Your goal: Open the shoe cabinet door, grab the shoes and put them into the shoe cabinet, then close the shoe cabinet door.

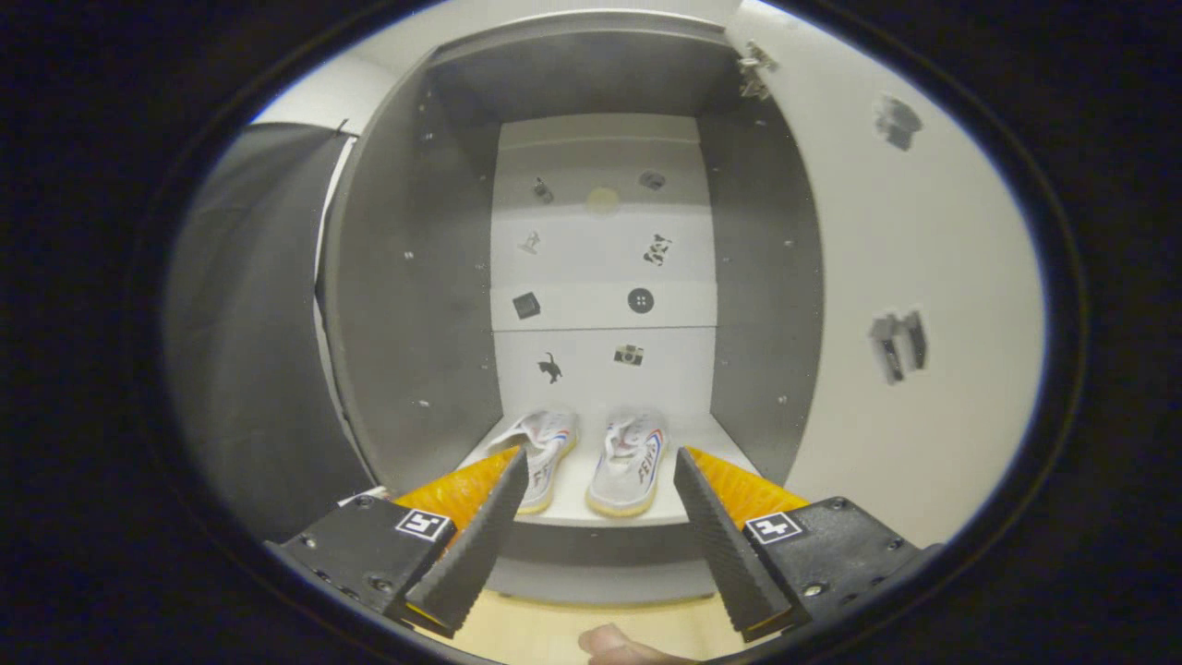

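Note:
Two white shoes stand side by side on the bottom shelf point(600, 517) of the shoe cabinet point(406, 277), toes pointing out. The left shoe point(545, 448) is partly hidden behind my left finger; the right shoe point(630, 466) lies between the fingers, just beyond their tips. My gripper point(600, 457) is open with nothing between its fingers, held in front of the cabinet's opening. The cabinet door point(923, 305) is swung wide open at the right, its white inner face toward me.
The cabinet's white back wall point(600, 259) carries several small stickers. Grey side walls bound the opening. A hinge point(755, 69) sits at the door's top. Light wooden floor point(554, 628) lies below, and a fingertip point(614, 646) of a hand shows beneath the gripper.

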Tool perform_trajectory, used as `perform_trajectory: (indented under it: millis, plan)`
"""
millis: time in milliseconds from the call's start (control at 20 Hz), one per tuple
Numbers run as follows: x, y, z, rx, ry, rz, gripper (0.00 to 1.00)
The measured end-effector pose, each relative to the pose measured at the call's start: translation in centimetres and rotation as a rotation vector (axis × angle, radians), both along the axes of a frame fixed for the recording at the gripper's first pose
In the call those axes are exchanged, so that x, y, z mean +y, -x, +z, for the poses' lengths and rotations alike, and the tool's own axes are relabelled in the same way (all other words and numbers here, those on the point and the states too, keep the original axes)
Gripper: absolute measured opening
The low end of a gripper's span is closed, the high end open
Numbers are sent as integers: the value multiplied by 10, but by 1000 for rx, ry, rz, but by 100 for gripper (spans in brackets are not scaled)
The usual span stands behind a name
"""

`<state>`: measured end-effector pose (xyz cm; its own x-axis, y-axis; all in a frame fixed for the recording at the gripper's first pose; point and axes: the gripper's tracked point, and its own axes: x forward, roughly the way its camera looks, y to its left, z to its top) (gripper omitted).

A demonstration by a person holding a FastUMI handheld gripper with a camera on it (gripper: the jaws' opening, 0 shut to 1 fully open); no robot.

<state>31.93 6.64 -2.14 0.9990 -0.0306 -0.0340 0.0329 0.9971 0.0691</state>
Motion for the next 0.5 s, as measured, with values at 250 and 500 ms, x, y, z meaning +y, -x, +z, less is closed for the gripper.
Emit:
perform_trajectory:
  millis: [250, 500]
  plan:
    - [6, 61, -4, 51, -47, -38, 100]
    - [21, 125, -3, 8, 3, -21, 99]
